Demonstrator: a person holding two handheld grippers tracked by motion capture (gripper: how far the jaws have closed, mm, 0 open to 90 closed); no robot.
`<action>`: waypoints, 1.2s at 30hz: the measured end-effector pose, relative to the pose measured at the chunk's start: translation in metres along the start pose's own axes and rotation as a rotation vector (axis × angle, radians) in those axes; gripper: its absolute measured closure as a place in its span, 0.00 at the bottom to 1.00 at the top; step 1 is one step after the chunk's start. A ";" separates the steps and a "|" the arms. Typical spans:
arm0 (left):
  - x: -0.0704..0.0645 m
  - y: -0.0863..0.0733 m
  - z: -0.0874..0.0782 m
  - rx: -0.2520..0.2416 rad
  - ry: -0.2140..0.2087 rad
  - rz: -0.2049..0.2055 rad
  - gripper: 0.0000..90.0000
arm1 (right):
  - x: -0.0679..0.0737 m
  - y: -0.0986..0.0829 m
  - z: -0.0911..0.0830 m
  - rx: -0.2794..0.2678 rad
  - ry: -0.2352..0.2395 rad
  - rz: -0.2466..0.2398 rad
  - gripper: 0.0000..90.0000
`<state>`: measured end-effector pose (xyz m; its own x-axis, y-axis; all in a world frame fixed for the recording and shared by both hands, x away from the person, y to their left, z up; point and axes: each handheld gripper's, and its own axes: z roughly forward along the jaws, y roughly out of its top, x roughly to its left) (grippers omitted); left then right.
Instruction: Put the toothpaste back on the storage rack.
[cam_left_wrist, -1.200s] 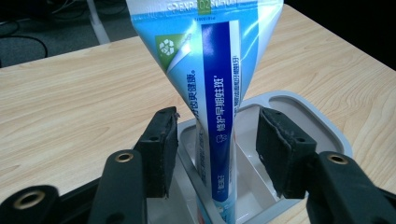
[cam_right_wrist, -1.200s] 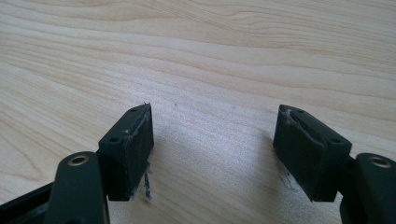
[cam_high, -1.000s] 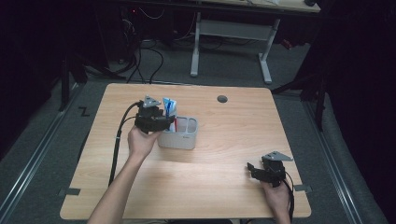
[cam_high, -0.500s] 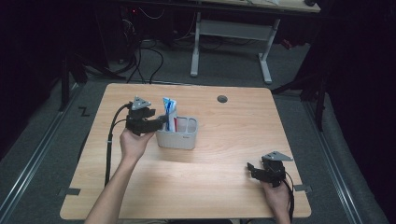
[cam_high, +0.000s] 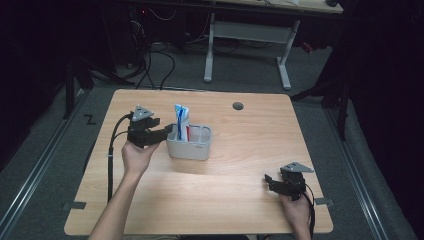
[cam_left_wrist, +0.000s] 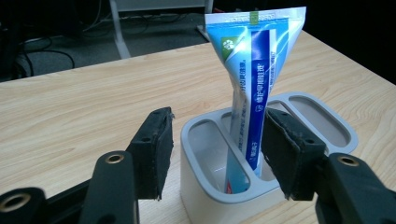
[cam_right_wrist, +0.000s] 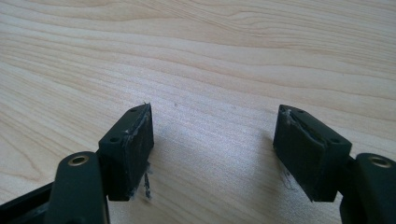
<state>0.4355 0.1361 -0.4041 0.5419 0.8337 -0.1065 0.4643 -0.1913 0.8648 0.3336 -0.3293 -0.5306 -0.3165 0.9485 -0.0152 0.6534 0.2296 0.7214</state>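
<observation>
My high view looks forward and down from above the near edge, taking in the whole wooden surface (cam_high: 240, 150) and the floor beyond. My left gripper view sits low and close, facing along its fingers (cam_left_wrist: 152, 149) at the grey holder (cam_left_wrist: 299, 140) and toothpaste tube (cam_left_wrist: 252, 70), which the high view shares at left of centre. My right gripper view hovers just above bare wood, facing down between its fingers (cam_right_wrist: 130, 144), near the front right corner.
</observation>
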 end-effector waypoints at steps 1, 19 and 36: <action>0.001 -0.001 -0.001 -0.003 0.002 -0.004 0.50 | 0.000 0.000 0.000 0.000 0.000 0.000 0.32; 0.015 -0.013 -0.021 -0.048 0.022 -0.062 0.50 | 0.000 0.000 0.000 0.000 0.000 0.000 0.32; 0.024 -0.023 -0.033 -0.059 0.035 -0.090 0.51 | 0.000 0.000 0.000 0.000 -0.001 0.000 0.32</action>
<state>0.4141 0.1775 -0.4103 0.4745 0.8639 -0.1689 0.4677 -0.0849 0.8798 0.3336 -0.3292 -0.5306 -0.3160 0.9486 -0.0157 0.6533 0.2296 0.7215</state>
